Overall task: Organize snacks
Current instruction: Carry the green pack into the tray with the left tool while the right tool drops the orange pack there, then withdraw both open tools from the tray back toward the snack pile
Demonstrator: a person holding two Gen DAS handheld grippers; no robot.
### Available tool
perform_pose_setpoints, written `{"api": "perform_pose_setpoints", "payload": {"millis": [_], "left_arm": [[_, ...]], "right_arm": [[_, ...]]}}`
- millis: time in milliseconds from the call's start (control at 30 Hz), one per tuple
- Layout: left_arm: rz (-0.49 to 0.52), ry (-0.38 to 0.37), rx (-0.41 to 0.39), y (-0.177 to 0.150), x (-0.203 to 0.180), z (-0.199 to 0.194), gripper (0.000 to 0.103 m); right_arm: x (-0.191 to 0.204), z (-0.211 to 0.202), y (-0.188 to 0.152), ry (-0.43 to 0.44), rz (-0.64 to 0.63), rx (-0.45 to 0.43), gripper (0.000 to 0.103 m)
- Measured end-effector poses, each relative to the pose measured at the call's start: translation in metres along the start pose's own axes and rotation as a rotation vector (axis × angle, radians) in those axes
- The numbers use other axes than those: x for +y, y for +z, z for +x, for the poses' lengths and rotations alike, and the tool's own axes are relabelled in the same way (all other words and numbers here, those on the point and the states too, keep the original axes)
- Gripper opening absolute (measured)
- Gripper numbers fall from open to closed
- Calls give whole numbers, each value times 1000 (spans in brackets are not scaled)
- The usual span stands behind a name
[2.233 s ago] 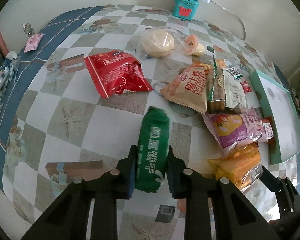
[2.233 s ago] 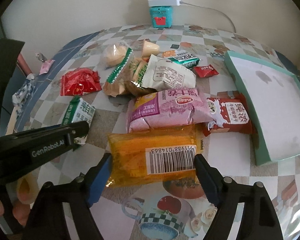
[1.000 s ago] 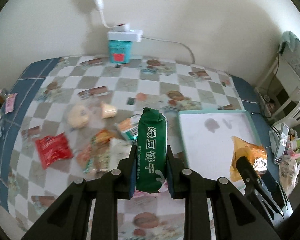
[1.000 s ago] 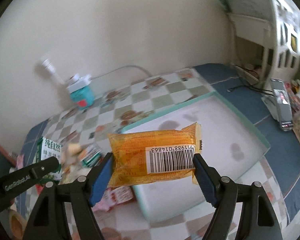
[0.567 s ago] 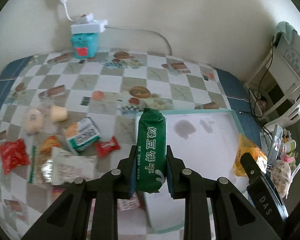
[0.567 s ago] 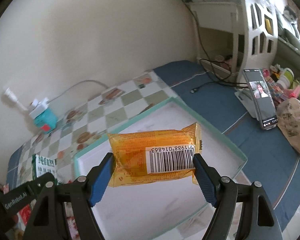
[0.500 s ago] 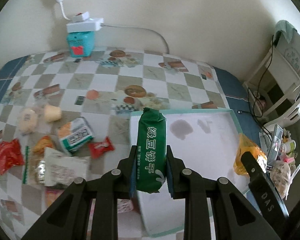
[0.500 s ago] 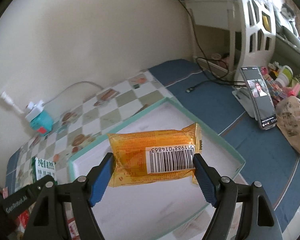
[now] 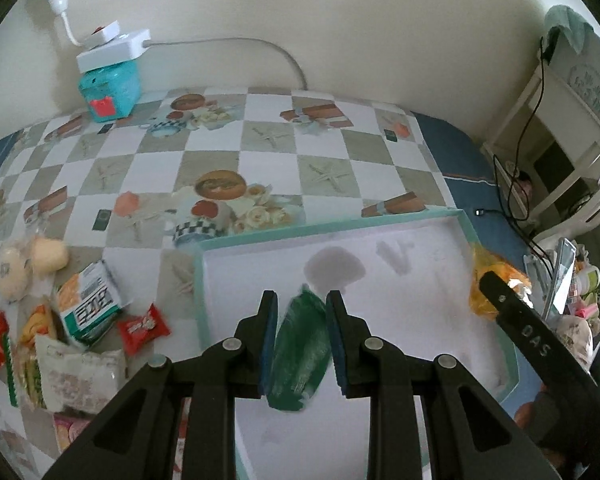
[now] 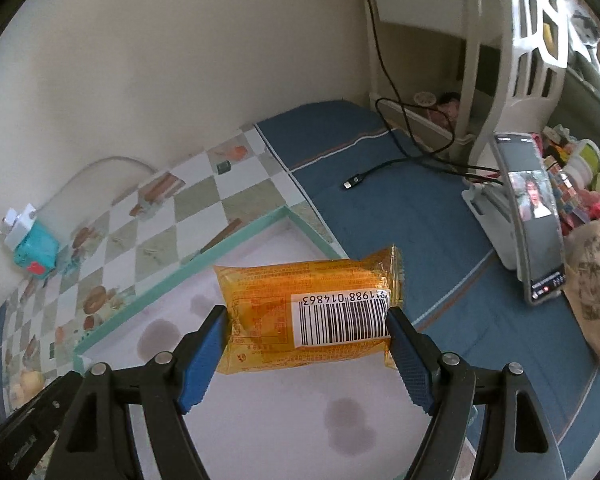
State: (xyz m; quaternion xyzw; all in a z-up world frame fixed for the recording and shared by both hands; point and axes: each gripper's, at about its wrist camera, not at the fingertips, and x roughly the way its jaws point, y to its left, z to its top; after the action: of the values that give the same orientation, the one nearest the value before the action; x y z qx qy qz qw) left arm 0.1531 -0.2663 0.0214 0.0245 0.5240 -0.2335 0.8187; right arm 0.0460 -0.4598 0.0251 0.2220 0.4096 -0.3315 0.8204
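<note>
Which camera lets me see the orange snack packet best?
The right wrist view. There the orange packet fills the middle, barcode facing up, clamped in the right gripper above the tray. The left wrist view only catches a crumpled corner of it at the right edge.

A long dark-green plastic snack packet [image 9: 298,354] hangs lengthwise over the white floor of a shallow teal-rimmed rectangular tray [image 9: 284,231], blurred and tilted, pinched at both sides. A crinkly orange plastic snack packet with a white barcode label [image 10: 306,312] is held crosswise above the same tray's far right corner. More packets, red, white-and-green and pale, lie loose on the chequered tablecloth left of the tray.
</note>
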Motion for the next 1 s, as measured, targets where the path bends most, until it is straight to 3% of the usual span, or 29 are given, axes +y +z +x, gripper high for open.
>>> {"api": "perform_pose_setpoints", "payload": {"millis": [167, 233, 300, 333, 500, 600, 767, 833, 1000], "left_arm": [[13, -5, -3, 4, -4, 0, 27], [9, 6, -1, 4, -3, 0, 36], [-10, 20, 1, 3, 2, -2, 61], [-27, 25, 1, 2, 6, -3, 66], [-78, 58, -5, -4, 25, -14, 73], [-101, 79, -19, -9, 35, -23, 81], [-138, 113, -53, -22, 53, -44, 85], [-141, 123, -66, -27, 57, -52, 93], [-175, 142, -90, -42, 77, -75, 94]], "right_arm": [[1, 9, 2, -7, -19, 24, 82], [2, 8, 2, -5, -29, 28, 83], [2, 8, 0, -8, -33, 31, 86], [2, 6, -2, -6, -35, 30, 86], [3, -3, -14, -1, -45, 24, 102], [6, -13, -23, 11, -52, 17, 103], [12, -35, -43, 32, -43, -6, 103], [16, -43, -50, 43, -40, -11, 103], [28, -66, -70, 62, -34, -26, 103]]}}
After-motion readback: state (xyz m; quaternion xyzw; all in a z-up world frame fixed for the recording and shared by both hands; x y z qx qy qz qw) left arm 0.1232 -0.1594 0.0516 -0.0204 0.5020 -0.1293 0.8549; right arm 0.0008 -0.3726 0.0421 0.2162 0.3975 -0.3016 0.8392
